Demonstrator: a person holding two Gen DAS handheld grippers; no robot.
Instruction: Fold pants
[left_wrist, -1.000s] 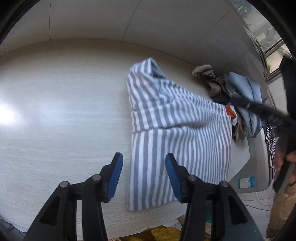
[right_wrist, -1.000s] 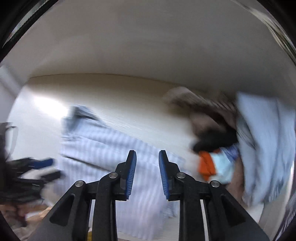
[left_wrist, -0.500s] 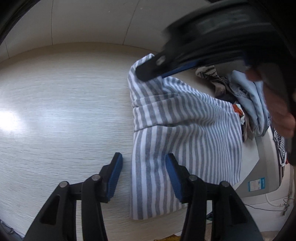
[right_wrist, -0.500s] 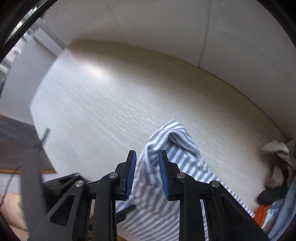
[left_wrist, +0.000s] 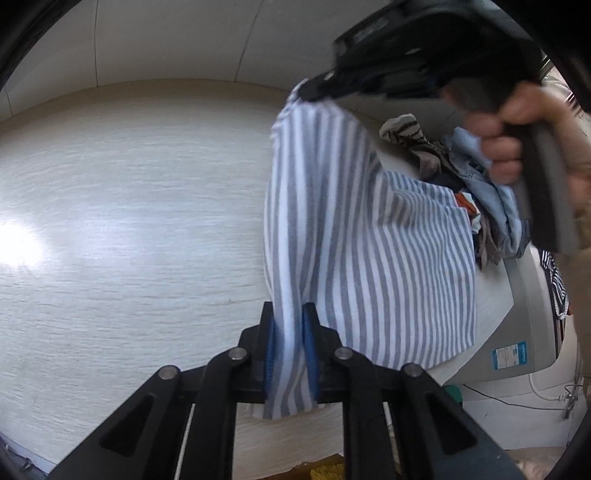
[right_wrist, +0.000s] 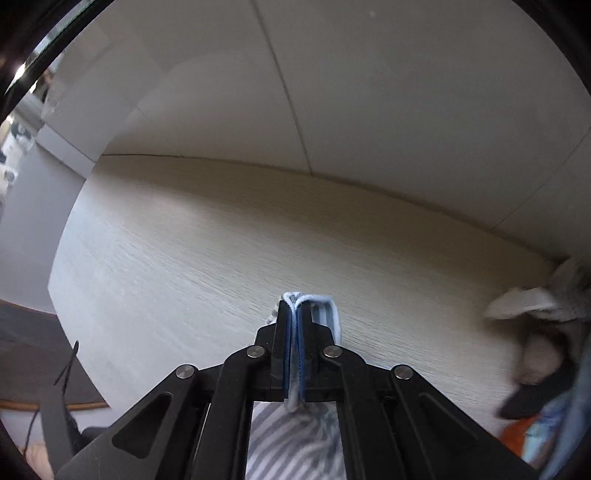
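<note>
Left tool (left_wrist: 289, 345): jaws closing on the near edge of the striped pants (left_wrist: 369, 251), cloth between the blue pads (left_wrist: 269, 350) and bunched there. Right tool (left_wrist: 314, 90): pressed together, pinching the far edge of the same garment; its own camera shows a hem fold poking out past the tips (right_wrist: 294, 334).

Pants: left edge lifted off the pale bench (left_wrist: 129, 221) and strung between the two tools; the rest drapes down to the right and lies on the bench, just beside a pile of other clothes (left_wrist: 480, 192).

Step in hand, as I read it: raise this edge and carry it over to make a lengthwise fold.

To do it well: let the left pinch finish before lifting further. Keep both tools level and the edge taut between them so stripes stay parallel. Carry over together, lay edge onto edge. Right-side view is motion-blurred, so how deep that grip sits is unclear; possibly shallow, so avoid a jerk.
</note>
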